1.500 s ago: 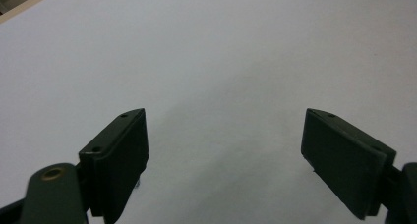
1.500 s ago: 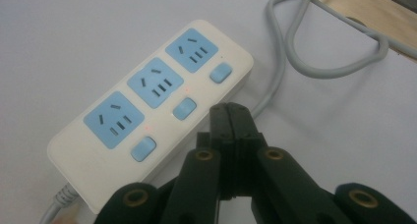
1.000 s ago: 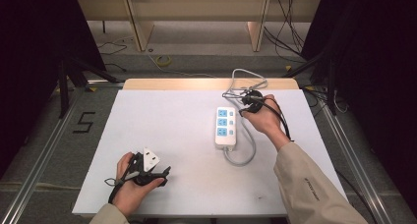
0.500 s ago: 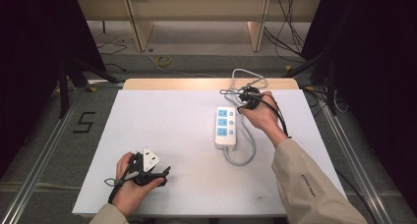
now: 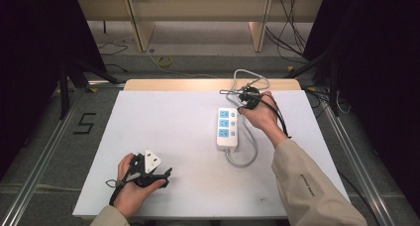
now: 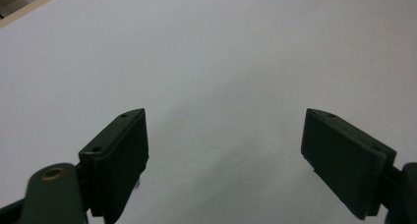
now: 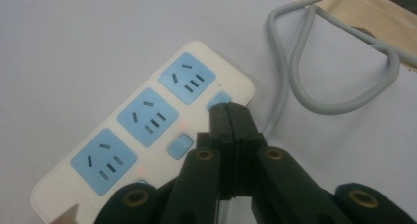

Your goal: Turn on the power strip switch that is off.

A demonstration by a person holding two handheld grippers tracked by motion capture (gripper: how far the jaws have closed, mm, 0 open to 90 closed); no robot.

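A white power strip with three blue sockets lies right of the table's middle; its grey cable loops at its near end and again past the far edge. In the right gripper view the strip lies under my right gripper, whose jaws are shut together with their tips on the blue switch beside the end socket. From above, the right gripper sits at the strip's far right corner. My left gripper rests near the front left, open, its fingers wide apart over bare white table.
The white tabletop has a wooden strip along its far edge. A second blue switch sits midway along the strip. Dark frames and loose cables lie on the floor beyond the table. A "5" mark is on the floor at left.
My right gripper has shifted slightly toward the far end of the power strip. The left gripper has stayed where it was.
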